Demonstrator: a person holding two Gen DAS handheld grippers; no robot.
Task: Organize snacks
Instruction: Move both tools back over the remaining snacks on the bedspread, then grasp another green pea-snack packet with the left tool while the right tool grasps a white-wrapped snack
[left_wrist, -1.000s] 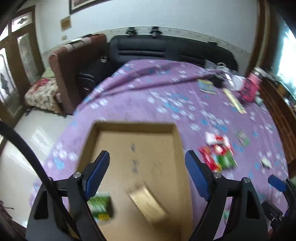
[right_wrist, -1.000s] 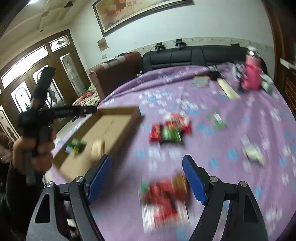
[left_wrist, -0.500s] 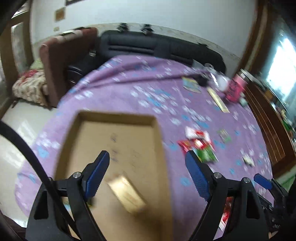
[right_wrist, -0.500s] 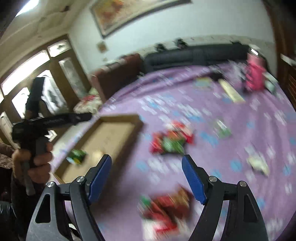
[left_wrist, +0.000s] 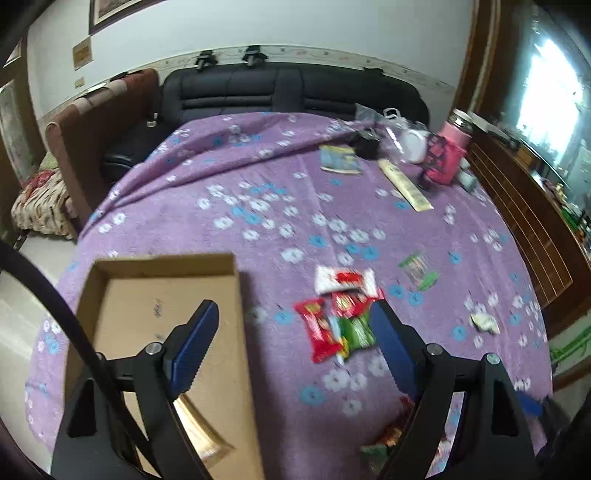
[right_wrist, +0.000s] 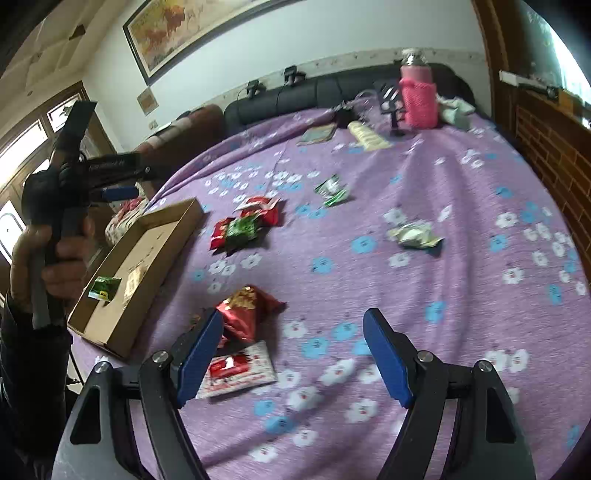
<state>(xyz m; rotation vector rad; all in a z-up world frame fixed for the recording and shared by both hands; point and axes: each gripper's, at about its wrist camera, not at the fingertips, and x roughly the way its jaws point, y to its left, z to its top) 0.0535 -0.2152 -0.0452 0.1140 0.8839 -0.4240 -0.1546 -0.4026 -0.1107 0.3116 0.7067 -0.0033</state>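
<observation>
Two grippers, fingers apart, nothing held. Your right gripper hovers by crinkled red foil snack packet on purple flowered worktop, shallow brown cardboard tray nearby. Risk: you pinch cloth or neighbouring white packet.

We are looking at a home, a lived-in sitting room. A black leather sofa is standing against the white wall beside a brown upholstered armchair. A gilt-framed painting of animals is hanging above them. A purple cloth with white and blue flowers is covering the worktop. A pink knitted bottle cover is sitting at its far end. Dark wooden glazed doors are letting in daylight, and a floral cushion is lying low by the armchair.
</observation>
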